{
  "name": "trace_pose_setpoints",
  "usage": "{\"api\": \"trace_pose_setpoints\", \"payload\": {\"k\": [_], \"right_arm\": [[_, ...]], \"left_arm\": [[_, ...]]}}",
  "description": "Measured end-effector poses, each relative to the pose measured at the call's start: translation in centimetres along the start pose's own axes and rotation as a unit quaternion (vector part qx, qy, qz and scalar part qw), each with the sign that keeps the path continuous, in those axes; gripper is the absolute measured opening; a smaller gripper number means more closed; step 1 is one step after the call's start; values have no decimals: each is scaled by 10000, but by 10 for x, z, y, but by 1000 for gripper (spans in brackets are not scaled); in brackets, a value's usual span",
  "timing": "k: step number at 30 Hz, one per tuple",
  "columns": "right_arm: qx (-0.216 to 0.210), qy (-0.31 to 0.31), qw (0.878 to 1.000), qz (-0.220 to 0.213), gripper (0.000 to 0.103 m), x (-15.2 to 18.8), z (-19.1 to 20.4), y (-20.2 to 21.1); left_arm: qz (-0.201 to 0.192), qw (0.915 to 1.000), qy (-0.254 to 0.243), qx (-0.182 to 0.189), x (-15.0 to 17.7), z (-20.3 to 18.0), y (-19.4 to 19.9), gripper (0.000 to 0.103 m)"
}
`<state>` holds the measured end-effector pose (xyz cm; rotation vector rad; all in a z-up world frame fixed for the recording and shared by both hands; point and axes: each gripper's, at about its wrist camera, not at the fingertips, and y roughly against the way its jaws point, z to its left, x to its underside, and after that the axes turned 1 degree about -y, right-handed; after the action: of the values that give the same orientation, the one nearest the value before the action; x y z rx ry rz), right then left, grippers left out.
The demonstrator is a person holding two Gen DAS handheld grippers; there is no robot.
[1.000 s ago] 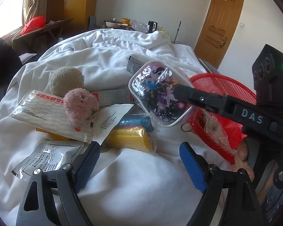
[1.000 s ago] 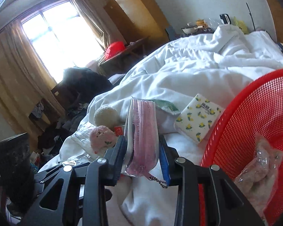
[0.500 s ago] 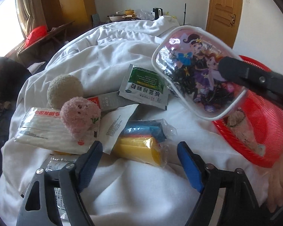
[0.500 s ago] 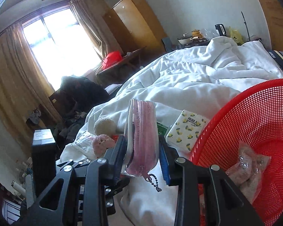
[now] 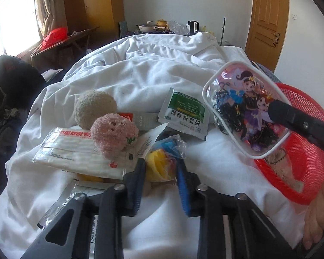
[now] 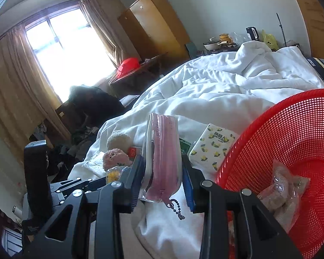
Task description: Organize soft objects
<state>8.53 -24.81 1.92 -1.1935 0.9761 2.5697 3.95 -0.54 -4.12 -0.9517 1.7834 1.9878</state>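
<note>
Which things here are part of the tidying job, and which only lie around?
Job: cartoon pouch in right gripper; yellow-blue packet in left gripper, whose jaws just closed; pink plush; red basket.
Lying about: kettle; door; wardrobe.

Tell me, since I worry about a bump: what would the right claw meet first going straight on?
Probably the lemon-print tissue pack on the white duvet, past the pink zip pouch it grips; depth is unclear.

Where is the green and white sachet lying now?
In the left wrist view, the green and white sachet lies flat on the white duvet near the middle, just left of the cartoon pouch and beyond the pack of coloured rolls.
</note>
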Motion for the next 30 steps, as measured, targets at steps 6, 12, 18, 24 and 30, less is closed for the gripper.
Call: {"api": "trace_pose_setpoints", "payload": {"k": [6, 12, 18, 24, 30], "right_arm": [[4, -30, 10000, 37, 34, 1, -2, -2], [-6, -21, 10000, 79, 34, 2, -2, -4], [-17, -80, 9999, 61, 34, 0, -4, -4], [-27, -92, 9999, 51, 34, 0, -5, -3], [-41, -127, 9999, 31, 34, 0, -6, -2]], "left_arm": [[-133, 9995, 217, 161, -7, 13, 5, 13], [2, 9988, -71, 487, -8, 4, -2, 29], [-472, 9948, -251, 863, -9, -6, 19, 83], [-948, 9855, -1405, -85, 0, -29, 34, 84], [-621, 9499, -3005, -589, 26, -63, 12, 84]]}}
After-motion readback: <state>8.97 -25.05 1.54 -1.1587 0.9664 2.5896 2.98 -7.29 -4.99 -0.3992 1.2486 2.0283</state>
